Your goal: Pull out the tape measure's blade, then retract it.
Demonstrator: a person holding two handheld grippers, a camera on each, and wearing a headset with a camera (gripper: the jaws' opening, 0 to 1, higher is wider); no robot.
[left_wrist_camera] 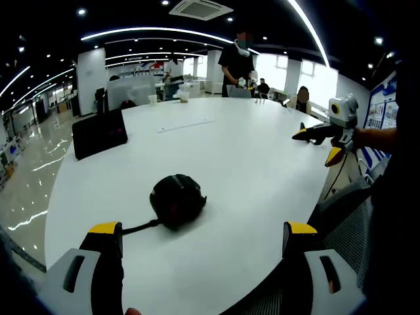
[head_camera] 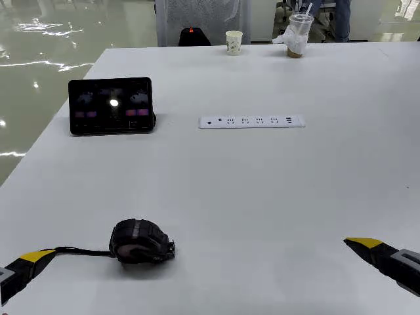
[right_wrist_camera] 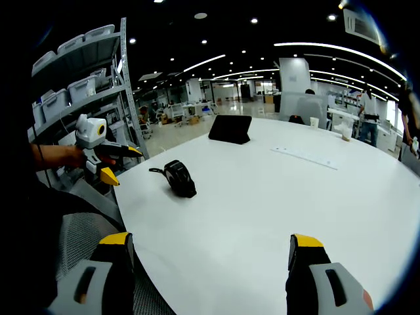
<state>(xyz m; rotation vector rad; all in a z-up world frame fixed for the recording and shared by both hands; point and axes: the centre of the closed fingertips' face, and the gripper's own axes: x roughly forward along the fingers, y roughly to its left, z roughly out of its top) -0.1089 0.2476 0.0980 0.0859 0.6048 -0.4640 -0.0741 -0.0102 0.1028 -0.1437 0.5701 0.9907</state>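
A black tape measure (left_wrist_camera: 177, 200) lies on the white table (head_camera: 262, 197), just ahead of the left gripper's (left_wrist_camera: 202, 231) wide-open jaws, its strap (left_wrist_camera: 138, 228) trailing toward one jaw. The right gripper (right_wrist_camera: 209, 252), jaws equally wide, stands well apart. It looks dense, rubbery and grippy: best to clamp the body, then pinch the springy blade's end.

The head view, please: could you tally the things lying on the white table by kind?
Tape measure: 1
Tablet: 1
Power strip: 1
Cups: 2, a paper cup and a plastic cup
Total: 5
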